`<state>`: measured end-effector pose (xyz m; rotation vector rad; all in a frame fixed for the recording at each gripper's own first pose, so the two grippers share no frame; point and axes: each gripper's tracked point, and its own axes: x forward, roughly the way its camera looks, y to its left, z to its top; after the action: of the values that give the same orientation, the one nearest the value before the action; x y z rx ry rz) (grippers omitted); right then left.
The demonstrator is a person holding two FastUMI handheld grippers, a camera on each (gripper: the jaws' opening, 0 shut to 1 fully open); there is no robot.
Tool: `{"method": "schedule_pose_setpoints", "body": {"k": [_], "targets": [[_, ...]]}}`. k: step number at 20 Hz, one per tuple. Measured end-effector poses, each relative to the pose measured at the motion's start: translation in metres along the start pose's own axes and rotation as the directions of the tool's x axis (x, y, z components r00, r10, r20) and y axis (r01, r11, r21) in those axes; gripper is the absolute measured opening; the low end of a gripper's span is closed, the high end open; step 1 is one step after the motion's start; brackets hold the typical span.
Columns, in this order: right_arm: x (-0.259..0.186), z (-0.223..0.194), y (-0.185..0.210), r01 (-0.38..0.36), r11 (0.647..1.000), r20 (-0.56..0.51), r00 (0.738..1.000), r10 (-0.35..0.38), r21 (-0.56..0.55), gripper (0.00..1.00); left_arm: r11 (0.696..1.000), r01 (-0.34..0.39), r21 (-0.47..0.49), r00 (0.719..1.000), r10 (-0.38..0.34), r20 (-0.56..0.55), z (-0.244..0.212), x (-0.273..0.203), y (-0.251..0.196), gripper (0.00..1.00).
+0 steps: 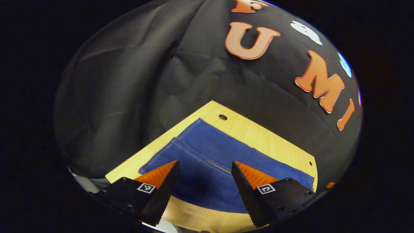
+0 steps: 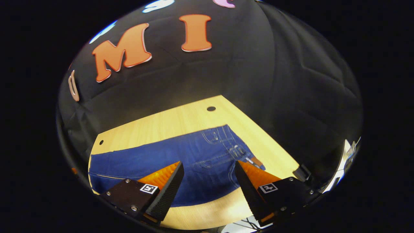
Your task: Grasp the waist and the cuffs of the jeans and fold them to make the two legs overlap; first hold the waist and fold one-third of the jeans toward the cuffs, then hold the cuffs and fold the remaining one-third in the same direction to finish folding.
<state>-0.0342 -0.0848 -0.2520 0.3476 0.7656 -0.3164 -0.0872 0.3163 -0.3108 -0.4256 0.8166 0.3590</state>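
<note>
**Both grippers spread above flat jeans**

The left gripper has its 2 fingers spread wide, gripping nothing, above the cuff end of the jeans. The right gripper is likewise spread and empty, over the waist end. The jeans lie flat on the wooden table.

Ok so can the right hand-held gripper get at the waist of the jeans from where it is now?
Probably yes. The right hand-held gripper hangs open above the jeans, and the waist lies flat on the wooden table just ahead of its fingers, with nothing between them.
</note>
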Motion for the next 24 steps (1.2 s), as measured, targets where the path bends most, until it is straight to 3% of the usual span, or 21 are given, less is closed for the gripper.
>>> {"method": "schedule_pose_setpoints", "body": {"k": [2, 5, 8, 15, 19, 24], "targets": [[0.007, -0.015, -0.006, -0.009, 0.998, -0.063, 0.998, 0.013, 0.06, 0.98, 0.993, -0.022, -0.113, 0.998, 0.014, -0.068, -0.016, 0.013, 0.019, 0.98], [0.02, -0.03, -0.012, -0.025, 0.989, -0.126, 0.991, 0.044, 0.149, 0.97, 0.957, -0.052, -0.285, 0.988, 0.009, -0.151, -0.037, 0.018, 0.049, 0.97], [0.031, -0.042, -0.016, -0.026, 0.975, -0.182, 0.981, 0.067, 0.22, 0.98, 0.921, -0.117, -0.372, 0.974, 0.034, -0.223, -0.053, 0.022, 0.074, 0.98], [0.045, -0.055, -0.027, -0.017, 0.933, -0.249, 0.962, 0.114, 0.359, 0.98, 0.858, -0.163, -0.488, 0.964, 0.034, -0.263, -0.073, 0.037, 0.116, 0.98], [0.047, -0.066, -0.028, 0.004, 0.916, -0.273, 0.955, 0.116, 0.402, 0.98, 0.839, -0.141, -0.525, 0.963, -0.007, -0.27, -0.087, 0.055, 0.13, 0.98], [0.046, -0.071, -0.022, 0.01, 0.877, -0.255, 0.958, 0.128, 0.481, 0.98, 0.807, -0.034, -0.589, 0.972, -0.109, -0.206, -0.076, 0.072, 0.131, 0.93]]}}
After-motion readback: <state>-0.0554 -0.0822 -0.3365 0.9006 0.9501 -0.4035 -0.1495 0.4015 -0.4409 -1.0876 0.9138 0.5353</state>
